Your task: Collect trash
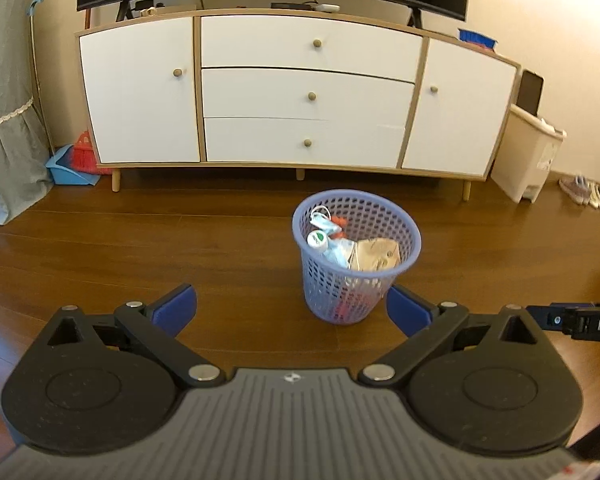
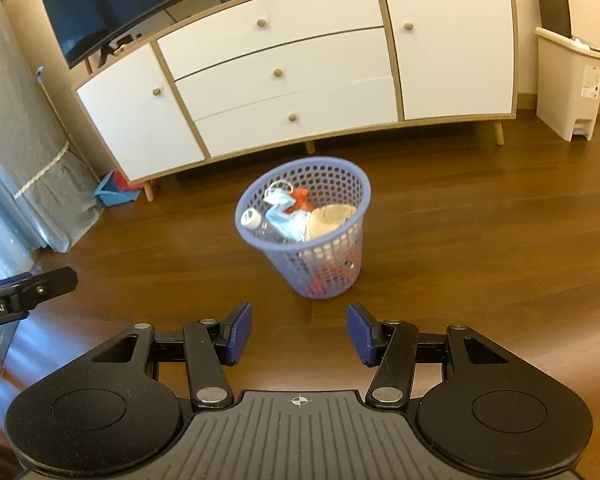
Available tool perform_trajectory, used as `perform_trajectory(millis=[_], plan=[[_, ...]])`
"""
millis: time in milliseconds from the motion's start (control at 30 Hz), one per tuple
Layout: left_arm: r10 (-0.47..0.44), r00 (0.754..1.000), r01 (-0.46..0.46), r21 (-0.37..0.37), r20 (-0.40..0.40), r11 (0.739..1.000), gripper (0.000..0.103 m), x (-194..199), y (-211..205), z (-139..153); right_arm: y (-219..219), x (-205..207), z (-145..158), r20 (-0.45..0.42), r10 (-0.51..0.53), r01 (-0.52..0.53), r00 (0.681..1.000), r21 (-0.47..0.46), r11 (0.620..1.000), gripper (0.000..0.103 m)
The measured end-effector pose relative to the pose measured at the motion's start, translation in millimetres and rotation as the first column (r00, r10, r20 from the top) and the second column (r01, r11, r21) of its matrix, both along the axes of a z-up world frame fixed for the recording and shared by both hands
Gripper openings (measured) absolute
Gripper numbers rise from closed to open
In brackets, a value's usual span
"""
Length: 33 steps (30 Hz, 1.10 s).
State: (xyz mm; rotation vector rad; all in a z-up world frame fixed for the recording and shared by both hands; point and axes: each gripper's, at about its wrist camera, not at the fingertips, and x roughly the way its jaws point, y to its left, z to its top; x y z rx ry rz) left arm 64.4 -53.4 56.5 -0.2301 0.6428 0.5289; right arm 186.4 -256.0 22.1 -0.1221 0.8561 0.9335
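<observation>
Lavender basket (image 1: 360,276) upright (trash inside), both grippers empty.

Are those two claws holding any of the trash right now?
No. The left claw and the right claw are both open with only floor between their blue pads. The trash sits in the basket.

The left gripper (image 1: 292,310) is held with its jaws wide apart and empty above the wooden floor (image 1: 140,248). Just ahead, a lilac mesh basket (image 1: 356,256) is seen upright (filled with a face mask (image 1: 324,222) and crumpled paper (image 1: 376,254)), before a white sideboard (image 1: 292,92).
</observation>
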Motion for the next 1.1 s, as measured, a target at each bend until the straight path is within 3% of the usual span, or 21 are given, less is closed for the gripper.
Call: perform_trajectory(millis=[300, 633, 833, 1100], plan=[[-0.003, 1.000, 0.003, 0.010, -0.009, 1.000, 0.100, -26, -34, -11, 5, -33, -18, 0.018, 0.034, -0.034, 0.999, 0.001, 0.999, 0.050], [0.000, 0.996, 0.002, 0.023, -0.092, 1.000, 0.100, -38, -68, -27, -1, -60, -29, 0.042, 0.080, -0.080, 0.996, -0.007, 0.997, 0.050], [0.014, 0.993, -0.018, -0.035, -0.118, 0.999, 0.100, -44, -71, -47, 4, -72, -38, 0.030, 0.112, -0.112, 0.993, -0.005, 0.994, 0.050], [0.015, 0.990, -0.022, -0.051, -0.137, 0.998, 0.100, -44, -70, -54, 11, -81, -52, 0.013, 0.119, -0.118, 0.993, -0.022, 0.993, 0.050]])
